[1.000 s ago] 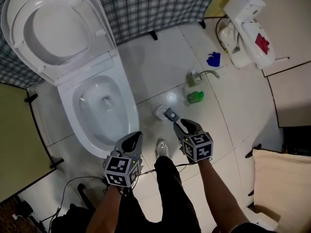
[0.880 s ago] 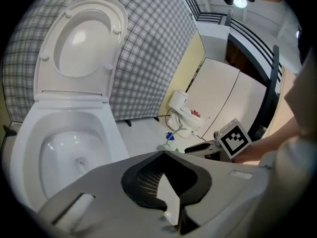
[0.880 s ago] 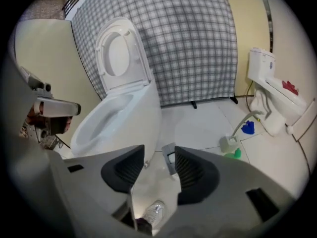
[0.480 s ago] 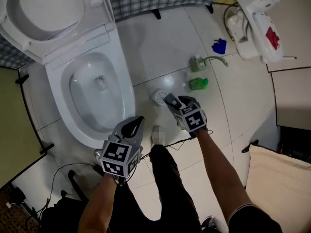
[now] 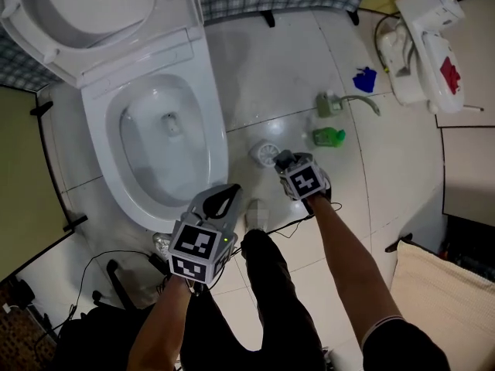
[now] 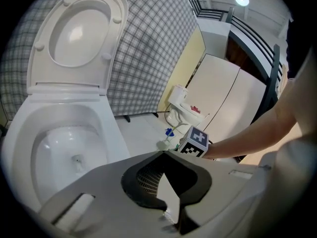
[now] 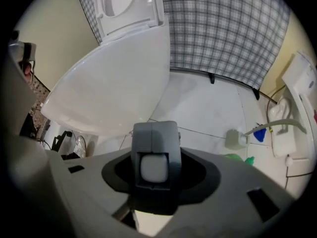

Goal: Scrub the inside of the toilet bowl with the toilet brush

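The white toilet (image 5: 219, 157) stands at upper left with its lid and seat (image 5: 93, 6) raised, and water shows in the bowl. The toilet brush stands in a round white holder (image 5: 265, 154) on the floor tiles, just right of the bowl. My right gripper (image 5: 284, 161) reaches down to it. In the right gripper view the brush's grey handle end (image 7: 154, 165) sits between the closing jaws, with dark gaps on both sides. My left gripper (image 5: 226, 198) hangs by the bowl's front rim, shut and holding nothing.
A green bottle (image 5: 329, 137), a grey fitting with a hose (image 5: 331, 103) and a blue object (image 5: 364, 79) lie right of the holder. A white unit (image 5: 429, 45) sits at upper right. Cables (image 5: 116, 273) trail at lower left. My shoe (image 5: 257, 215) is between the grippers.
My right gripper has moved forward and down to the brush holder, and the handle now sits between its jaws. The left gripper has stayed by the bowl's front rim.
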